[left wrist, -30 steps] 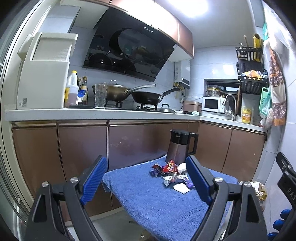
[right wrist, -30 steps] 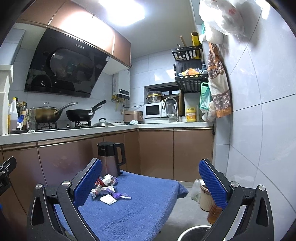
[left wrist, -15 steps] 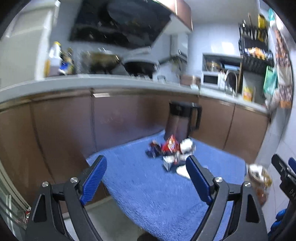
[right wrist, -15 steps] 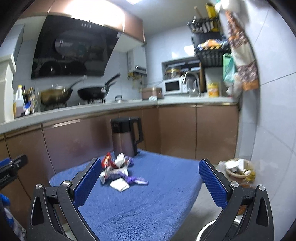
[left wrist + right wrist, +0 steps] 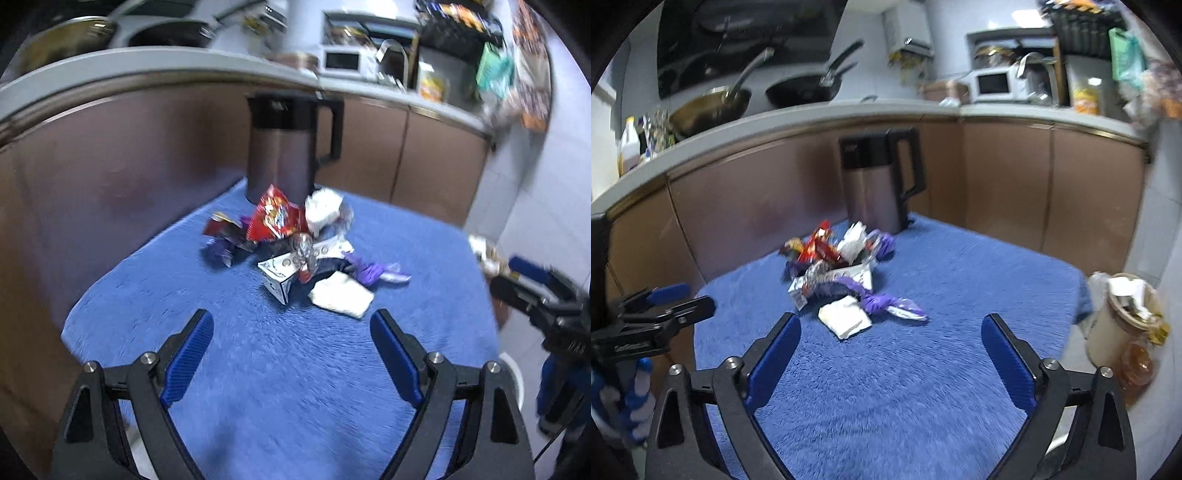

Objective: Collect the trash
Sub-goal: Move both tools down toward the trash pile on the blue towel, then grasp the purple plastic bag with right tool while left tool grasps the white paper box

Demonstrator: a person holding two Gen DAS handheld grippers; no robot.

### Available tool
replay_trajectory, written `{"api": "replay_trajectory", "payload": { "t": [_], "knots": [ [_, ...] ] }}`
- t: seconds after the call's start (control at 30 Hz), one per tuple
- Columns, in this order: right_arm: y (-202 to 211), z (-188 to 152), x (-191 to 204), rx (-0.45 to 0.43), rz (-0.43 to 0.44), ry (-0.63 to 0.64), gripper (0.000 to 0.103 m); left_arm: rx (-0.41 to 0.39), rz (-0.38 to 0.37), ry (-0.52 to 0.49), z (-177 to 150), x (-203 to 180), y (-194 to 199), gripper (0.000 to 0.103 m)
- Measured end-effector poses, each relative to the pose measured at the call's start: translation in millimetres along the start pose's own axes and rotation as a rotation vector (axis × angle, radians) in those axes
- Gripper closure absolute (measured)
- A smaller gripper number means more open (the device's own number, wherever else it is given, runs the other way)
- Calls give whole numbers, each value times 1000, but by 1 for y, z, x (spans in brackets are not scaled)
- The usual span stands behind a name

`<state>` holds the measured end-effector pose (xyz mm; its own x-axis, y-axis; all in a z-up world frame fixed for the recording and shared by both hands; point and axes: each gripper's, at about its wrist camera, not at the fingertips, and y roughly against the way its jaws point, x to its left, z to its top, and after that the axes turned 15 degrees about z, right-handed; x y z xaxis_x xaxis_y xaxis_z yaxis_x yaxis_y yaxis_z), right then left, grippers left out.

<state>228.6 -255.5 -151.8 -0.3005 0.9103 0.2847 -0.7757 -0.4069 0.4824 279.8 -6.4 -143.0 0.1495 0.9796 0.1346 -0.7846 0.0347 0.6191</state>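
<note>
Blue fuzzy cloth [image 5: 280, 369] on the table, trash pile [image 5: 295, 240] beside the kettle [image 5: 284, 147]; left gripper [image 5: 291, 354] wide open, empty, short of it. Right view: right gripper [image 5: 890, 354] just narrowed slightly, open and empty, napkin [image 5: 844, 317] nearest; bin [image 5: 1123, 317] sits off the right.

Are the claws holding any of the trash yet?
No. The left claw and right claw are both open and empty, above the blue cloth. The trash pile lies untouched ahead of them.
</note>
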Motion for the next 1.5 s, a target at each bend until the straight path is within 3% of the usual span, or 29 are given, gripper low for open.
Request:
{"api": "replay_trajectory", "payload": {
  "t": [0.07, 0.2, 0.4, 0.6, 0.77, 0.87, 0.93, 1.0, 1.2, 1.37, 1.5],
  "knots": [
    [-25, 3, -8, 45, 39, 3, 9, 24, -5, -55, 5, -4, -28, 17],
    [-73, 11, -21, 126, 94, 11, 22, 56, -16, -117, 14, -4, -76, 17],
    [-128, 23, -33, 199, 173, 20, 22, 92, -38, -151, 31, -3, -137, 17],
    [-165, 30, -44, 262, 228, -4, 25, 128, -75, -174, 33, -9, -167, 17],
    [-185, 28, -43, 318, 242, 19, 29, 130, -122, -180, 30, -14, -162, 26],
    [-191, 24, -43, 346, 255, 27, 32, 151, -170, -177, 27, -18, -158, 41],
    [-192, 22, -44, 359, 252, 37, 40, 163, -172, -184, 24, -20, -156, 53],
    [-189, 22, -45, 361, 249, 39, 46, 187, -184, -171, 25, -20, -161, 58],
    [-187, 23, -56, 366, 255, 31, 62, 225, -215, -105, 31, -9, -176, 59],
    [-186, 21, -60, 358, 273, 10, 62, 210, -190, -81, 39, -6, -181, 58],
    [-187, 21, -60, 357, 272, 12, 62, 163, -160, -121, 41, -5, -174, 54]
  ]
}}
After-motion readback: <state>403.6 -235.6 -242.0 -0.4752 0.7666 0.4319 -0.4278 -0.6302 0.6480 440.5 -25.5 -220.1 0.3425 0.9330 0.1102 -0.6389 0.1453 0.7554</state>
